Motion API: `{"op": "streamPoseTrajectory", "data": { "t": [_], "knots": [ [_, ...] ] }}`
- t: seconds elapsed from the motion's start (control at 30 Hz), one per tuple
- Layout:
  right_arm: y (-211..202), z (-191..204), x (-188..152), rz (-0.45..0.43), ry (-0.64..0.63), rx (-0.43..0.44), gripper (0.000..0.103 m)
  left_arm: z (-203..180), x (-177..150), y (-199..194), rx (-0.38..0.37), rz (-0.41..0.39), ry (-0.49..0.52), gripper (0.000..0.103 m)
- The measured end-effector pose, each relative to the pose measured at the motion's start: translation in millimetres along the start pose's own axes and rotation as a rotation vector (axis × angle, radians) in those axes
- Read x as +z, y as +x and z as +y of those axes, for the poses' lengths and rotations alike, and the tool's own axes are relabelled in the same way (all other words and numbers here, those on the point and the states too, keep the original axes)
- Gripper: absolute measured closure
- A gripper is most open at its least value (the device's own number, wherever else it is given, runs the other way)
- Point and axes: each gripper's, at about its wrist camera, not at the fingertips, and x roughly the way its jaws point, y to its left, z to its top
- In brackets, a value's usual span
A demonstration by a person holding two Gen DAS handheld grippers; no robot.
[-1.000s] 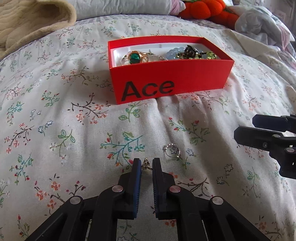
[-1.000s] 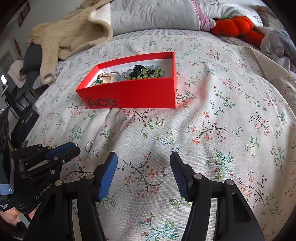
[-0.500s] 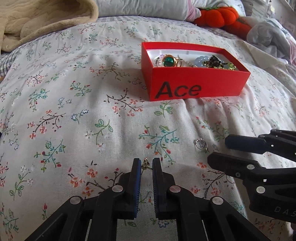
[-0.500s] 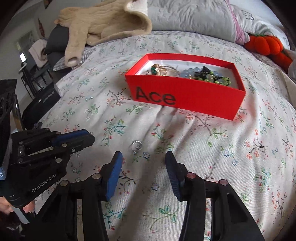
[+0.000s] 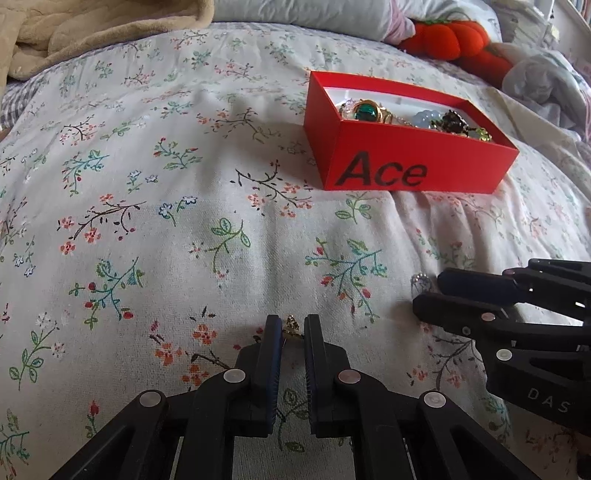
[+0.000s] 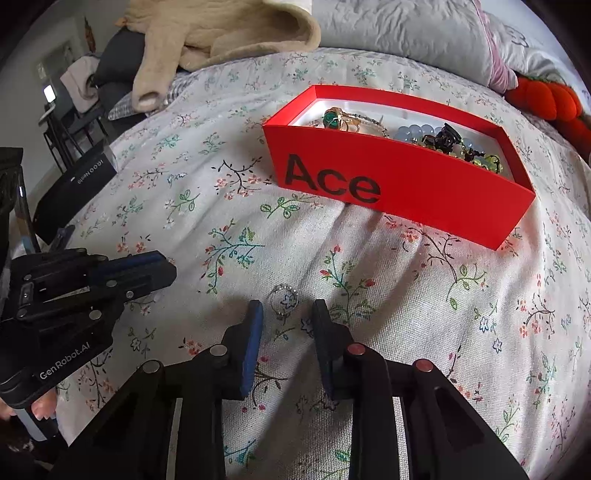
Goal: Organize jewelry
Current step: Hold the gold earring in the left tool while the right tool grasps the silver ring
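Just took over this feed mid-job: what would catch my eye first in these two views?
The red box marked Ace, lying on the floral bedspread and already holding beads and a green-stoned piece. Nearer, the left gripper is pinching a small gold trinket at its tips. The right gripper is open, with a sparkly silver ring on the spread just ahead of its tips.

Floral bedspread (image 6: pixel 424 302), grey pillow (image 6: pixel 399 33), perhaps a dark chair (image 6: pixel 70 122) beside it

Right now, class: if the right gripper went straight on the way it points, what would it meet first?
The right gripper, open, would most likely first meet the small silver ring lying on the floral bedspread just beyond its fingertips; depth is uncertain.
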Motion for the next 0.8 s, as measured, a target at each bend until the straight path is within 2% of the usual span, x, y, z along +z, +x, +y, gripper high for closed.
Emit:
{"op": "streamPoseTrajectory", "data": {
  "t": [0.2, 0.33, 0.8],
  "knots": [
    [2, 7, 1, 0.0, -0.038, -0.024, 0.087, 0, 0, 1, 0.001, 0.0, 0.0, 0.096],
    [1, 12, 0, -0.004, -0.071, -0.048, 0.088, 0, 0, 1, 0.006, -0.002, -0.001, 0.096],
    [-23, -8, -5, -0.022, -0.021, -0.035, 0.089, -3, 8, -13, 0.021, -0.024, 0.007, 0.096]
  ]
}}
